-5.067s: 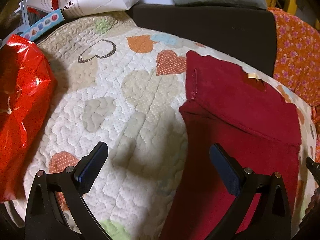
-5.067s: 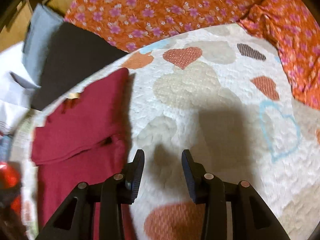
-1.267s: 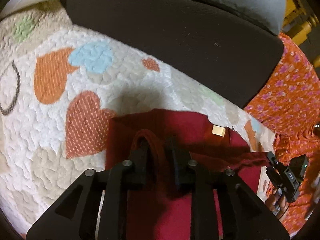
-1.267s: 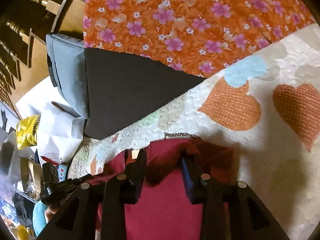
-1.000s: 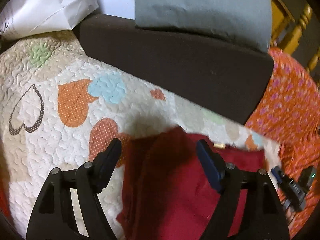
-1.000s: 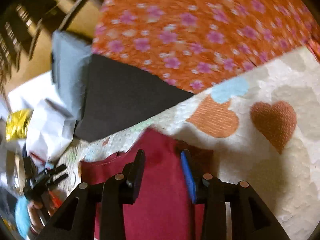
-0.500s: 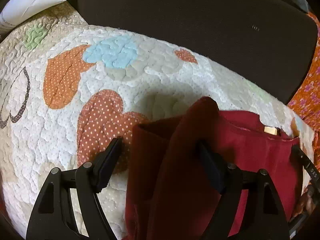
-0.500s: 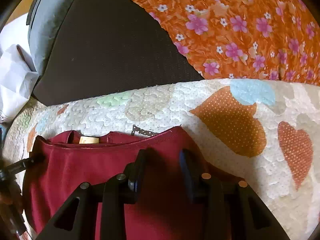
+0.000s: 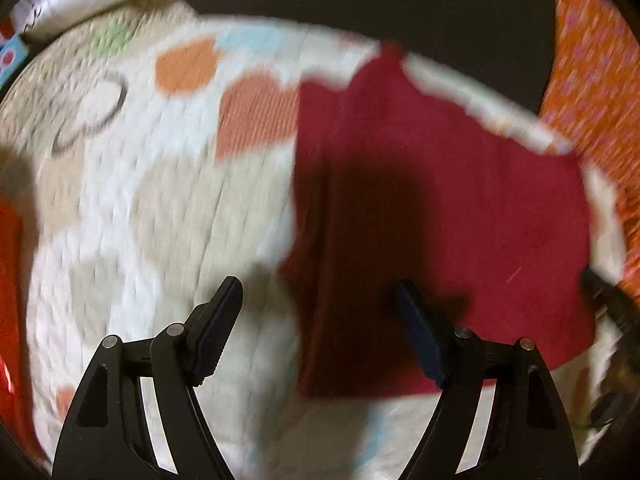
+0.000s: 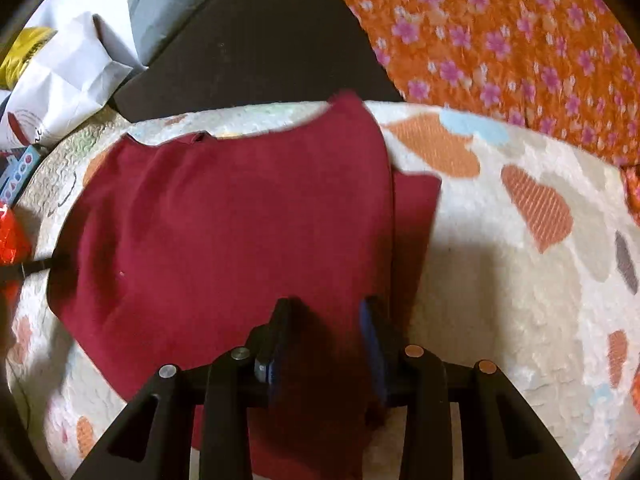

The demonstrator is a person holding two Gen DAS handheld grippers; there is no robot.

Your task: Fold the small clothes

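Note:
A dark red small garment (image 9: 440, 200) lies folded flat on the heart-patterned quilt (image 9: 140, 220); it also shows in the right wrist view (image 10: 224, 232). My left gripper (image 9: 320, 320) is open and empty, held above the garment's near left edge. My right gripper (image 10: 326, 340) is open with a narrow gap, just above the garment's near right part, with nothing between its fingers. The left wrist view is blurred by motion.
A dark cushion (image 10: 260, 48) and an orange flowered cloth (image 10: 500, 40) lie beyond the quilt. A white paper bag (image 10: 60, 84) sits at the far left. A shiny red bag (image 9: 12, 280) is at the quilt's left edge.
Both grippers let go of the garment's far edge and pulled back toward me. The garment now lies flat in a fold. The left gripper stays wide open.

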